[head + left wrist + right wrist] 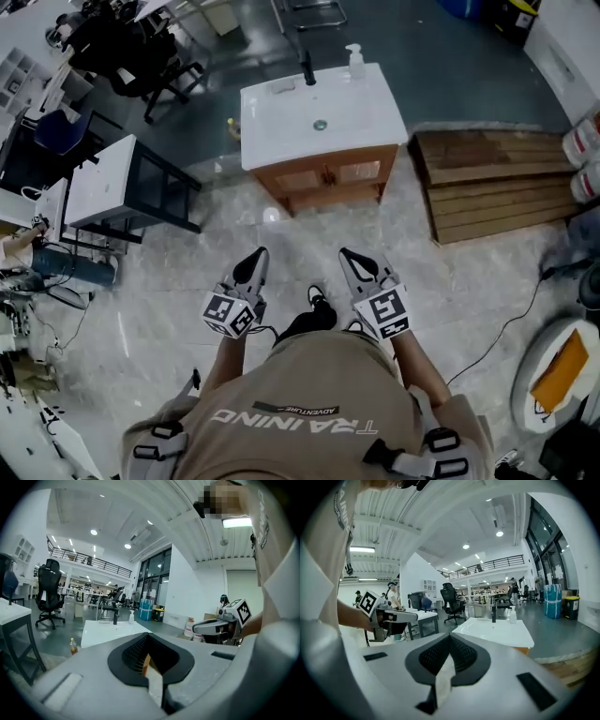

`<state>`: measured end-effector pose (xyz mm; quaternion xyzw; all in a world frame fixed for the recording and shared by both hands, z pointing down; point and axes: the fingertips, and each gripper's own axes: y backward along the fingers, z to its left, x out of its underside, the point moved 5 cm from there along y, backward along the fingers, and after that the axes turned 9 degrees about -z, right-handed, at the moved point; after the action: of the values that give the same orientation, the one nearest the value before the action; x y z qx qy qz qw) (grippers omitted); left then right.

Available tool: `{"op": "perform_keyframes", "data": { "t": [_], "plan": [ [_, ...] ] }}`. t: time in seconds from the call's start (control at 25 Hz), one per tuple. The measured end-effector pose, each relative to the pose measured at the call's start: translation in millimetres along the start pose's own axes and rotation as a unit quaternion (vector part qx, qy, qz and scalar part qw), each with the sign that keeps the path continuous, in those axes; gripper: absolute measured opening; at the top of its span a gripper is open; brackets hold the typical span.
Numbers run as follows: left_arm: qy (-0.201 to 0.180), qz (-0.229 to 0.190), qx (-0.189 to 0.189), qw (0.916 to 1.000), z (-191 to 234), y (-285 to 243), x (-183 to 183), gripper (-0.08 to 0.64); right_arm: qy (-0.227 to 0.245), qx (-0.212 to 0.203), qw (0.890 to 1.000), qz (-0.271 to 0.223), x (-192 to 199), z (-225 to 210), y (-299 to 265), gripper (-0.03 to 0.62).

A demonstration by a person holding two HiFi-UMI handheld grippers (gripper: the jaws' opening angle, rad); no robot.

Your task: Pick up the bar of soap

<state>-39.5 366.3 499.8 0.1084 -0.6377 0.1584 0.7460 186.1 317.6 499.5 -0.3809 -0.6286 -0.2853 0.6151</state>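
A white sink vanity (281,127) with a wooden cabinet stands on the floor ahead of me. On its top are a black tap (307,68), a pump bottle (354,60) and a small pale flat thing (281,87) at the back left, too small to name for sure as the soap. My left gripper (256,256) and right gripper (348,255) are held side by side in the air, well short of the vanity. Both have their jaws together with nothing between them. The left gripper view (146,641) and right gripper view (449,641) show the jaws meeting, the sink top (110,631) (506,632) far beyond.
A white table on a black frame (103,183) stands at the left, a black office chair (141,52) behind it. Wooden pallets (492,183) lie right of the vanity. A small bottle (232,127) sits on the floor by the vanity's left side. A cable (511,323) crosses the floor at right.
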Motion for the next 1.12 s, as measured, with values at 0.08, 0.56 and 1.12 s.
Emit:
{"op": "perform_keyframes", "data": {
  "t": [0.08,0.56,1.12],
  "plan": [
    [-0.003,0.0,0.006,1.0,21.0,-5.4,-5.7,-0.008,0.006,-0.003,1.0,0.002,-9.0,0.6,-19.6,-0.003],
    [0.007,-0.017,0.084,0.9963,108.3,-61.3,-25.8,-0.008,0.013,0.053,0.998,0.017,-20.1,-2.1,-105.0,-0.003],
    [0.074,-0.024,0.043,0.9961,142.6,-95.1,1.4,-0.006,0.028,0.01,0.999,0.04,-19.5,-43.1,-178.5,-0.003]
  ]
}}
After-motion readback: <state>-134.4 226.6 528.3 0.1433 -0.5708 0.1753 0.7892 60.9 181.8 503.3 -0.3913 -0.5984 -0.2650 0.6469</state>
